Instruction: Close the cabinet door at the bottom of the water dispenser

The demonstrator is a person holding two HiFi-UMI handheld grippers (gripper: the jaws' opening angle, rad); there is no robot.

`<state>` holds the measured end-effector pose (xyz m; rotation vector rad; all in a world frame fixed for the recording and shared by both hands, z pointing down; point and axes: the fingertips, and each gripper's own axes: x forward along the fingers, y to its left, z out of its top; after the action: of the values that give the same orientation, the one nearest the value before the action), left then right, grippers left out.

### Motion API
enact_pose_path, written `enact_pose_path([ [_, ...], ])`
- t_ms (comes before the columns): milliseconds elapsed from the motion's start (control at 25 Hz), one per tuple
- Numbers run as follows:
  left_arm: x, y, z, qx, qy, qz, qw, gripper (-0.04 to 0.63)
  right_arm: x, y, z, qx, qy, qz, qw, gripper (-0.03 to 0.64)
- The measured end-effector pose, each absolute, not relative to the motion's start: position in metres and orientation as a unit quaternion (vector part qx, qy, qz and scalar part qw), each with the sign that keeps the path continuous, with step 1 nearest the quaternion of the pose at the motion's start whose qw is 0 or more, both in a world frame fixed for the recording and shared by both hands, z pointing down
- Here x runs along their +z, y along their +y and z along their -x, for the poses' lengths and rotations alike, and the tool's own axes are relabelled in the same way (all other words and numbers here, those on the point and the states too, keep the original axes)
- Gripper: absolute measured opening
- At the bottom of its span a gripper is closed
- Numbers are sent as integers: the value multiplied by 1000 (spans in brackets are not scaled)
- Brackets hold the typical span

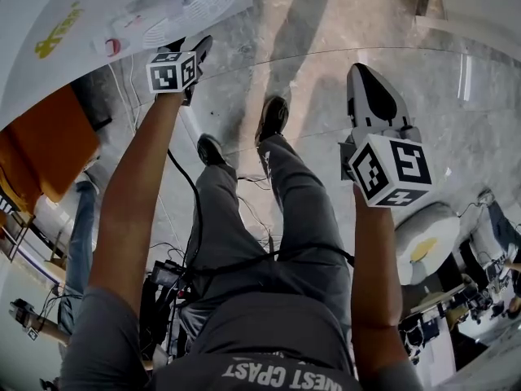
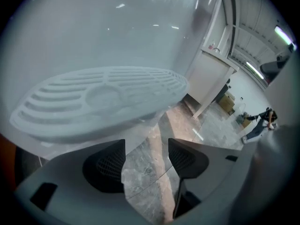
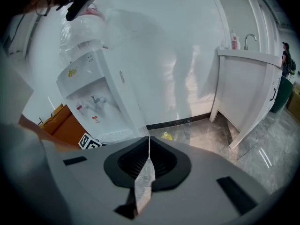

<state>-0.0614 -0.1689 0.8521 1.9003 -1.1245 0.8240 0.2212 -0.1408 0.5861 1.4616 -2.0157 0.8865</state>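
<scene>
The white water dispenser (image 1: 98, 15) stands at the head view's top left, its ribbed drip tray (image 1: 191, 10) jutting forward. My left gripper (image 1: 200, 47) hangs just below that tray, against the dispenser's lower front. In the left gripper view the drip tray (image 2: 101, 102) fills the upper half, and my left gripper (image 2: 146, 146) is open with only floor showing between its pads. I cannot make out the cabinet door itself. My right gripper (image 1: 364, 72) is held apart to the right, shut and empty. Its own view shows the right gripper (image 3: 148, 142) and the dispenser (image 3: 101, 97) with a bottle (image 3: 86, 27) on top.
An orange object (image 1: 45, 145) stands left of the dispenser. A white counter with a tap (image 3: 248, 88) stands at the right along the wall. A small yellow thing (image 3: 167, 136) lies on the marble floor by the skirting. The person's shoes (image 1: 273, 116) and cables are below me.
</scene>
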Motion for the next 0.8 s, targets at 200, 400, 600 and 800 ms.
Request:
enact_pose_path([
  [200,824,-143,46,321,-420,-751,396,284,573,-137,-214,333,-741,-530,242,31],
  [400,745,-133,21,282,-377,-793,386,198,533,-148,-195,321,-757,-522,226,29],
  [600,652,-126,-13,225,-337,-827,389,38,485,-157,-180,303,-772,-518,209,29],
  [800,561,-126,-27,184,-311,-856,371,26,437,-162,-156,288,-790,-504,200,29],
])
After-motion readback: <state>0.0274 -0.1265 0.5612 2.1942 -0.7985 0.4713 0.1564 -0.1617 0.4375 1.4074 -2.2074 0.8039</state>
